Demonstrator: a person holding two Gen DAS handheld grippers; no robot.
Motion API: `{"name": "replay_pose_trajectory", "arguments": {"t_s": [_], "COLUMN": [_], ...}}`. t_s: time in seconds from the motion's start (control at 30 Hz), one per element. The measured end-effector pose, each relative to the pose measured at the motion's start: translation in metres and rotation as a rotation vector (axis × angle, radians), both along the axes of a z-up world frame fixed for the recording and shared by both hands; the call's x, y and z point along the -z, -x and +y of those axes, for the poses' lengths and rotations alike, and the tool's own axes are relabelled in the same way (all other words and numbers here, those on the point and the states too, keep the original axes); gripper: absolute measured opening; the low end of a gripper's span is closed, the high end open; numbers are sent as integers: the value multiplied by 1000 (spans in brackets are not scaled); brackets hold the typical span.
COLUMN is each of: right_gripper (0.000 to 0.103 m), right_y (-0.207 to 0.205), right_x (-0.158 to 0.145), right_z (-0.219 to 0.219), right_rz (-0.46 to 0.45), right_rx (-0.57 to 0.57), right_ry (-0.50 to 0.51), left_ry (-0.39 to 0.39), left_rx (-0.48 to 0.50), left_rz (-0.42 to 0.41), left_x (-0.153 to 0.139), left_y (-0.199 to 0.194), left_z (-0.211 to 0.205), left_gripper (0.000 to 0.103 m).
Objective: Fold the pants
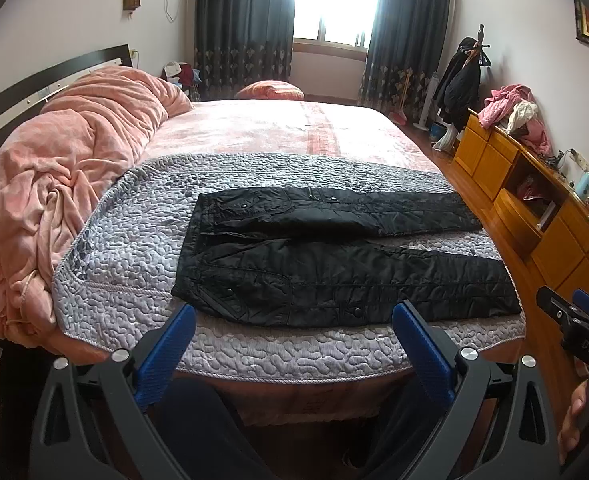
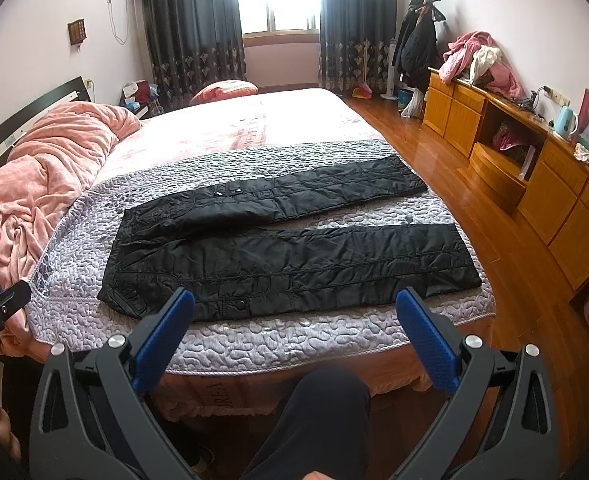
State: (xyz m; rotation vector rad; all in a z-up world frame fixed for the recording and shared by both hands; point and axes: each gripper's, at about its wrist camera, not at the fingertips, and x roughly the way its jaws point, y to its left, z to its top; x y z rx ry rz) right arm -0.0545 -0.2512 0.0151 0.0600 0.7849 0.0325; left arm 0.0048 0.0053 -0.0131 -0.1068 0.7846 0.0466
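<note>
Down at the bottom of both wrist views the two grippers are just hanging off the near edge of the bed, nothing in them: the left gripper [image 1: 294, 316] has its blue fingers [image 1: 165, 356] spread wide, and the right gripper [image 2: 294, 304] is spread the same way, empty. Neither one is touching fabric, they're both short of the mattress edge with the person's knee [image 2: 326, 412] under them. Right past the fingertips are the pants [image 1: 334, 280], black quilted ones, lying flat on the grey quilt [image 1: 134, 240] near the foot-side edge. The thing that matters here: the long axis runs left to right across the view, not away from the grippers. Waistband is at the left end, cuffs at the right, and the two legs are spread apart in a narrow V, so there's a near leg [image 2: 294, 264] and a far leg [image 2: 278, 196] with a strip of quilt showing between them toward the cuffs. So the left gripper sits closer to the waistband and the right one closer to the cuffs. My guess is the first fold is far leg over near leg or the reverse, each gripper taking its own end. Further back it's just pink blanket [image 1: 74, 152] and bare bed.
</note>
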Motion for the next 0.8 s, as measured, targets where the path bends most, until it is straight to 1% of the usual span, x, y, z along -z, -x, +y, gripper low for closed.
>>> {"name": "replay_pose_trajectory", "arguments": {"t_s": [0.8], "right_gripper": [101], "right_y": [1], "right_x": [-1], "right_z": [-1], "right_rz": [1], "right_rx": [-5], "right_ry": [-4], "left_ry": [-9], "left_rx": [-9], "left_rz": [-6], "left_x": [0], "left_y": [3], "left_z": [0], "left_gripper": [99]}}
